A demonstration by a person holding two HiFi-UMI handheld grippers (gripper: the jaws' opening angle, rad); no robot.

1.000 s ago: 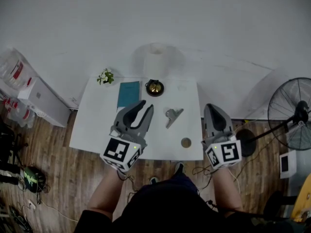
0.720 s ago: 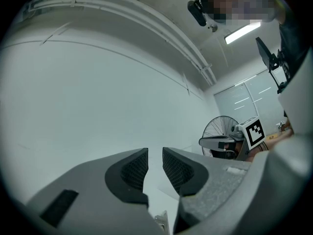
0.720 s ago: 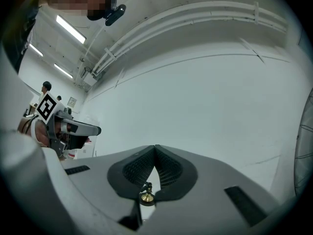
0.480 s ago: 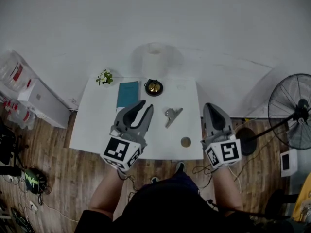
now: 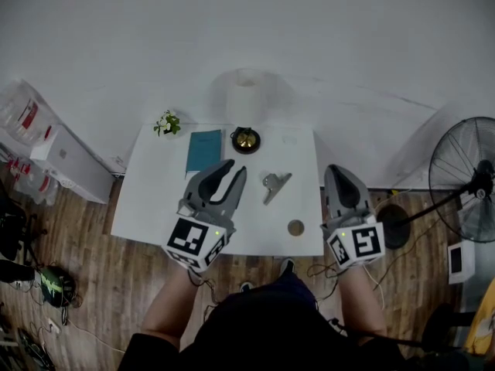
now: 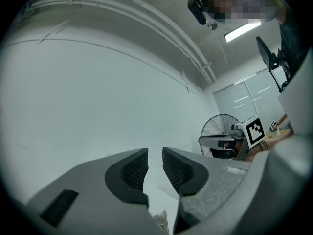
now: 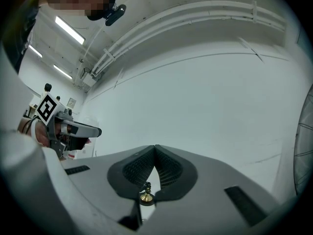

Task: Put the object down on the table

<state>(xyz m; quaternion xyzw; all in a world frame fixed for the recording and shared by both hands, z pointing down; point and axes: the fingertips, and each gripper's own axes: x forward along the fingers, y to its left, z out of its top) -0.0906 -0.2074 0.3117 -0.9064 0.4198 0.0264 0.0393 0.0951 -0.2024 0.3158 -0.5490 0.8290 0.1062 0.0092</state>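
My left gripper (image 5: pixel 232 170) hangs over the middle of the white table (image 5: pixel 147 199), and its jaws stand a little apart with nothing between them. In the left gripper view its ribbed pads (image 6: pixel 135 166) face each other across a bare gap. My right gripper (image 5: pixel 339 170) is held off the table's right edge, shut and empty, the pads (image 7: pixel 166 168) meeting at the tips. A silver metal clip (image 5: pixel 274 184) lies on the table between the two grippers. A small round brown disc (image 5: pixel 295 226) lies near the front right corner.
A brass bell (image 5: pixel 246 139) on a black base, a teal notebook (image 5: pixel 204 149) and a small flower sprig (image 5: pixel 167 122) sit along the table's far side. A white paper roll (image 5: pixel 247 95) stands behind it. A floor fan (image 5: pixel 464 176) is to the right, with boxes (image 5: pixel 69 161) to the left.
Almost nothing differs. My left gripper has edged slightly to the right over the table, and the right gripper stays where it was.
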